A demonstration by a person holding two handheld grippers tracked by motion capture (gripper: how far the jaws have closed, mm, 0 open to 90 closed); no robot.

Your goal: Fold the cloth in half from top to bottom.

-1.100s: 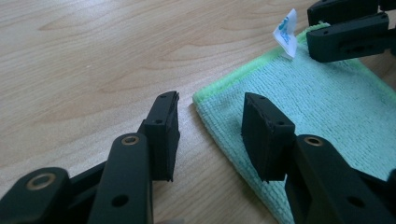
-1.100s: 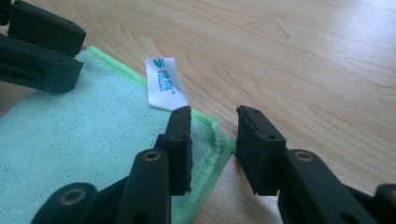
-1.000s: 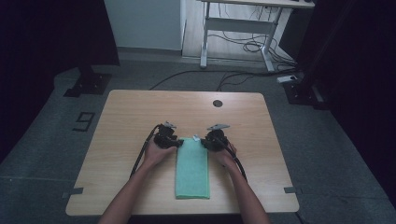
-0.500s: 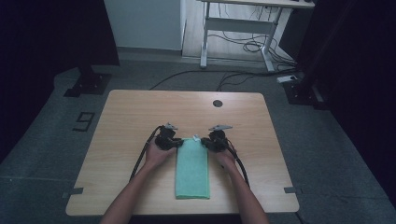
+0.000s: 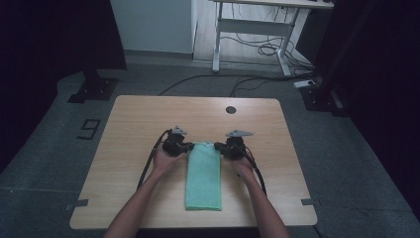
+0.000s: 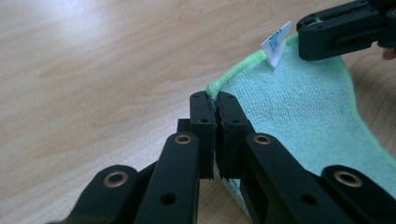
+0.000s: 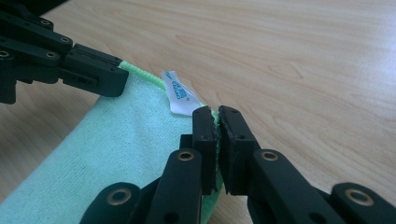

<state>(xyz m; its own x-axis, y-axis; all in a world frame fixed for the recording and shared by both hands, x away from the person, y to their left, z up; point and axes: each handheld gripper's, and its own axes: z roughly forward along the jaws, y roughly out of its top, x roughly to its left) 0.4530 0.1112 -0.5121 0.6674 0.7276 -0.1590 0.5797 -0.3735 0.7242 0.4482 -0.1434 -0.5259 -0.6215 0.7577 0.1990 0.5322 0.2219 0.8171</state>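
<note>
Pinching green towel point(image 5: 203, 173) corners, both grippers clamped; white label point(image 7: 178, 93) print unreadable

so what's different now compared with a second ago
Nothing has visibly moved. The left tool and the right tool are each shut on a far corner of the green towel, as before, and the towel lies folded in a long strip on the table in the same spot. The hands have not shifted.
</note>
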